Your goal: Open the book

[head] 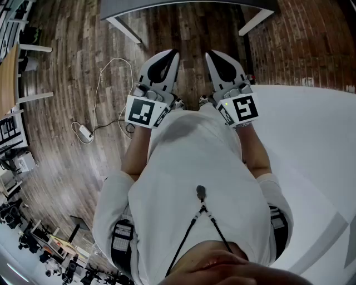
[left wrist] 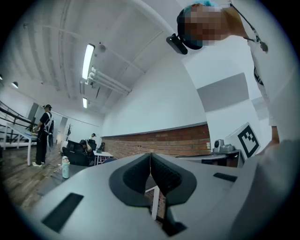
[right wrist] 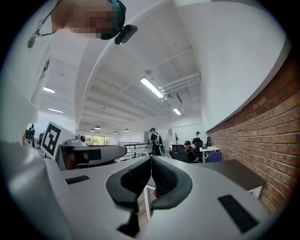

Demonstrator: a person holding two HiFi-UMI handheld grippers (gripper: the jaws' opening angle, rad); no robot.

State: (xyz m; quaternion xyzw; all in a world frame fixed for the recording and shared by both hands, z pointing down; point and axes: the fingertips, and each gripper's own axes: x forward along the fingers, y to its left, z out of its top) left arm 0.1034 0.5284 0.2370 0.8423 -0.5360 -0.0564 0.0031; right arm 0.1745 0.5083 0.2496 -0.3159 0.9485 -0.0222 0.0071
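Wood floor [head: 72, 61] open below, table [head: 183, 3] edge ahead, left tongs [head: 173, 53] and right tongs [head: 210, 54] clenched empty

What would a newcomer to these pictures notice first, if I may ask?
First, the left gripper and right gripper, held side by side before the person's white shirt, jaws shut on nothing. Beyond them stands a dark table with white legs; a white cable trails over the wooden floor at left. No book is in sight.
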